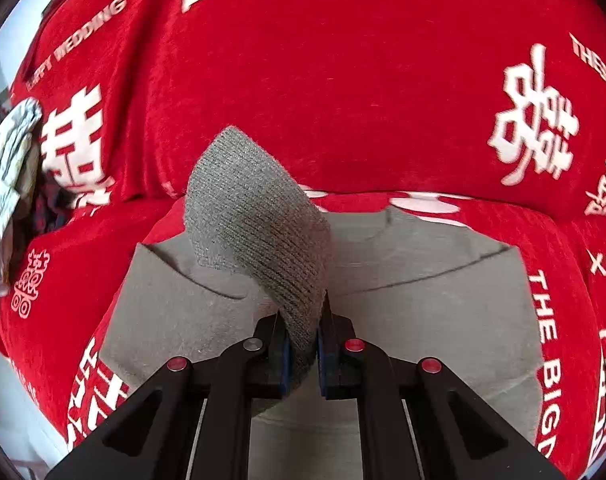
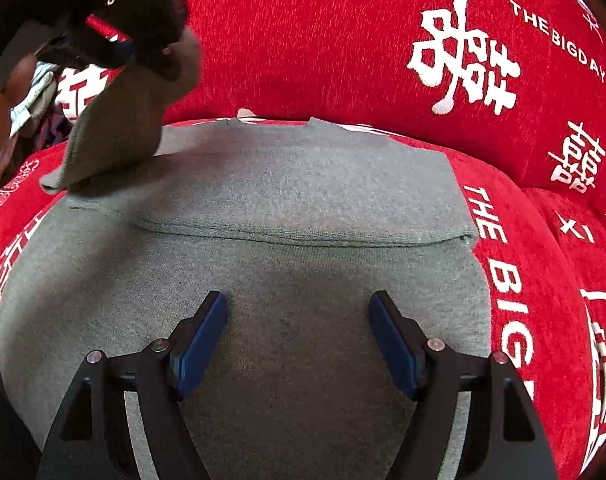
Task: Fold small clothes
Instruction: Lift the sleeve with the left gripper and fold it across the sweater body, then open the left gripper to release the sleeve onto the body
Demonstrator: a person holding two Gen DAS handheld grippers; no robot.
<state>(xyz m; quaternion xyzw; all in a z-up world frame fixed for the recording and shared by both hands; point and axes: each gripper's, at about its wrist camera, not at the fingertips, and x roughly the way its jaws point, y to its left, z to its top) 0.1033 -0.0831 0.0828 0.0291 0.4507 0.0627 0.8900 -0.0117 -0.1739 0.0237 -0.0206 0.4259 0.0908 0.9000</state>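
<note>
A small grey knit sweater (image 2: 287,200) lies flat on the red sofa seat, one sleeve folded across its chest. My left gripper (image 1: 303,354) is shut on the other grey sleeve (image 1: 255,216) and holds it lifted above the sweater body (image 1: 423,304). In the right wrist view the left gripper (image 2: 115,46) shows at the upper left with the sleeve (image 2: 115,140) hanging from it. My right gripper (image 2: 299,336) is open and empty, low over the sweater's lower part.
The sofa cover (image 1: 343,80) is red with white characters and lettering; its backrest (image 2: 343,40) rises just behind the sweater. A pile of other clothes (image 1: 7,184) lies at the left end of the seat.
</note>
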